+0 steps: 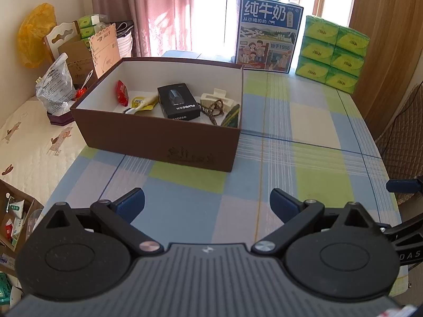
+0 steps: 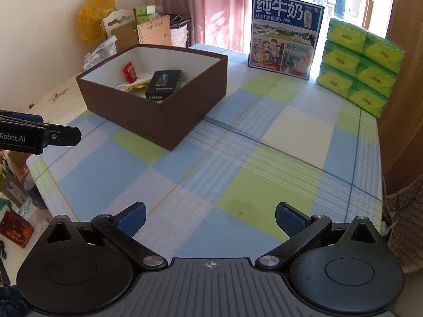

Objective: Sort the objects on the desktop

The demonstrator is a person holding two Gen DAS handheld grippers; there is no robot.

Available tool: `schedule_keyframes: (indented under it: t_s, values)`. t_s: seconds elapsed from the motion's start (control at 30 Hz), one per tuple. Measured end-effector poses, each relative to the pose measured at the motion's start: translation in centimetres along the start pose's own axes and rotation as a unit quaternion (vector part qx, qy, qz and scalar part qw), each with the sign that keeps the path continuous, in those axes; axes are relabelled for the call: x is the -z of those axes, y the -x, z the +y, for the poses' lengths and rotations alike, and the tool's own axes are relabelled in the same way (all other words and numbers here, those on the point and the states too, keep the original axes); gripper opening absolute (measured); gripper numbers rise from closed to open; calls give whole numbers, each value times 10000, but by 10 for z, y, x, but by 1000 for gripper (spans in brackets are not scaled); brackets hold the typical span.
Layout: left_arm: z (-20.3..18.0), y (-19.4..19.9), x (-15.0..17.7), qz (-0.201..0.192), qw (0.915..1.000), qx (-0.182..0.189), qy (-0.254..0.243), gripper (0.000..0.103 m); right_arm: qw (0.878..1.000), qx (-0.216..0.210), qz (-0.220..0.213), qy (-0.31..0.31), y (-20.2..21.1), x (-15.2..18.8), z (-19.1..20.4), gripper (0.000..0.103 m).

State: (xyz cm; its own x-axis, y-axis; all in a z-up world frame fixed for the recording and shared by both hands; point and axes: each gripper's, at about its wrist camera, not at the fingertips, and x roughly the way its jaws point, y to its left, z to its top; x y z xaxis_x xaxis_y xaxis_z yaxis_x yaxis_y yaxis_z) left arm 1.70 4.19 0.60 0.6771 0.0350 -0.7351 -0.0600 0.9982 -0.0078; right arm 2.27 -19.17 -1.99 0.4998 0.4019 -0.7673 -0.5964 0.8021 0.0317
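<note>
A brown open box [image 1: 158, 138] [image 2: 148, 121] stands on the checked tablecloth. Inside it lie a black carton [image 1: 178, 101] [image 2: 164, 84], a red packet [image 1: 122, 92] [image 2: 129, 71], a yellow sachet [image 1: 141, 103], a white clip with a brown cord [image 1: 215, 103] and a dark green item [image 1: 232, 115]. My left gripper [image 1: 207, 206] hovers open over the cloth in front of the box, nothing between its blue pads. Further right, my right gripper [image 2: 210, 218] is open and empty too. The left gripper's body [image 2: 39, 134] shows at the right wrist view's left edge.
A blue milk carton case [image 1: 268, 33] [image 2: 285, 33] and stacked green tissue packs [image 1: 331, 52] [image 2: 362, 66] stand at the table's far edge. Bags, cardboard and a chair crowd the left [image 1: 58, 79]. A woven chair [image 1: 401, 137] is at the right. The checked cloth [image 2: 238, 158] spreads ahead.
</note>
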Motion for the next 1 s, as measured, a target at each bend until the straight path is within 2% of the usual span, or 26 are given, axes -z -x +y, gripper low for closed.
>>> schedule_keyframes:
  t_s: [0.4, 1.0]
  values:
    - [-21, 6, 12, 91, 9999, -103, -15, 100, 9999, 29, 94, -127, 11, 16, -23, 101]
    - [-41, -1, 24, 222, 9997, -63, 27, 100, 9992, -33, 283, -297, 12, 31, -40, 101]
